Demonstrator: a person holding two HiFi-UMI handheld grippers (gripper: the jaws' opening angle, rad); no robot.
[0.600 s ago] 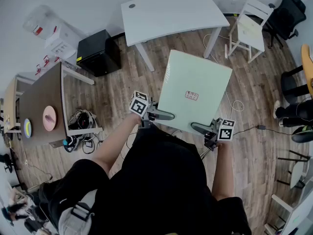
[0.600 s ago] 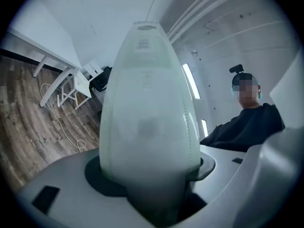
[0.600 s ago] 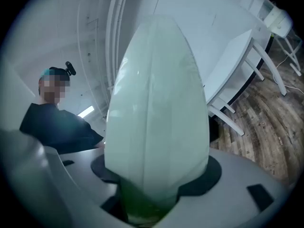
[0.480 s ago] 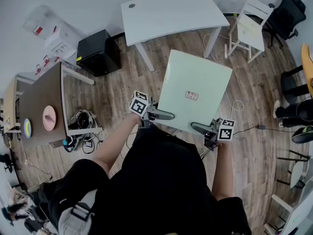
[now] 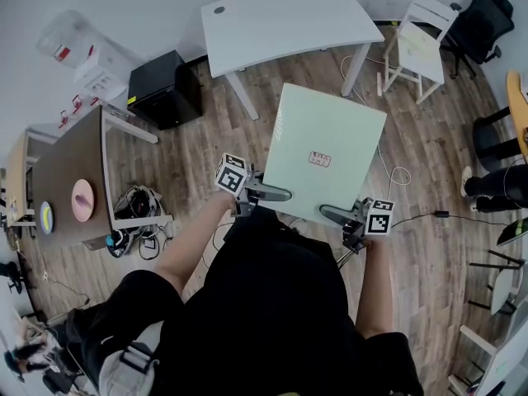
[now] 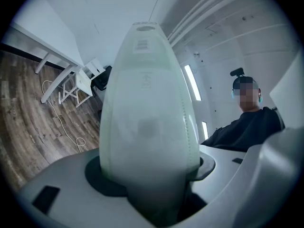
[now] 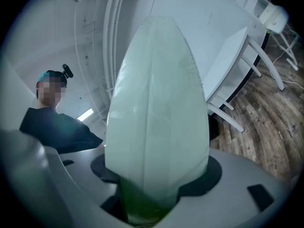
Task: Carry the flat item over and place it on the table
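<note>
With left gripper (image 5: 276,194) and right gripper (image 5: 334,214) fingers clamped on the flat panel (image 5: 330,139), I've edged it slightly nearer the white surface (image 5: 280,19).

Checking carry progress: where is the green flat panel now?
Centre of the head view: panel gripped at its near edge by left gripper and right gripper, over wood floor, short of the white table.

This looks like an office workroom. A plank floor (image 5: 206,151) carries a curved white surface (image 5: 285,23) by the wall, a black swivel chair (image 5: 483,23), a white chair (image 5: 417,48) and a black cabinet (image 5: 165,89). Cartons (image 5: 99,68) stand along the wall, cables (image 5: 136,206) are tangled under a brown surface (image 5: 70,159), and strip lights (image 6: 191,82) run across the ceiling.
</note>
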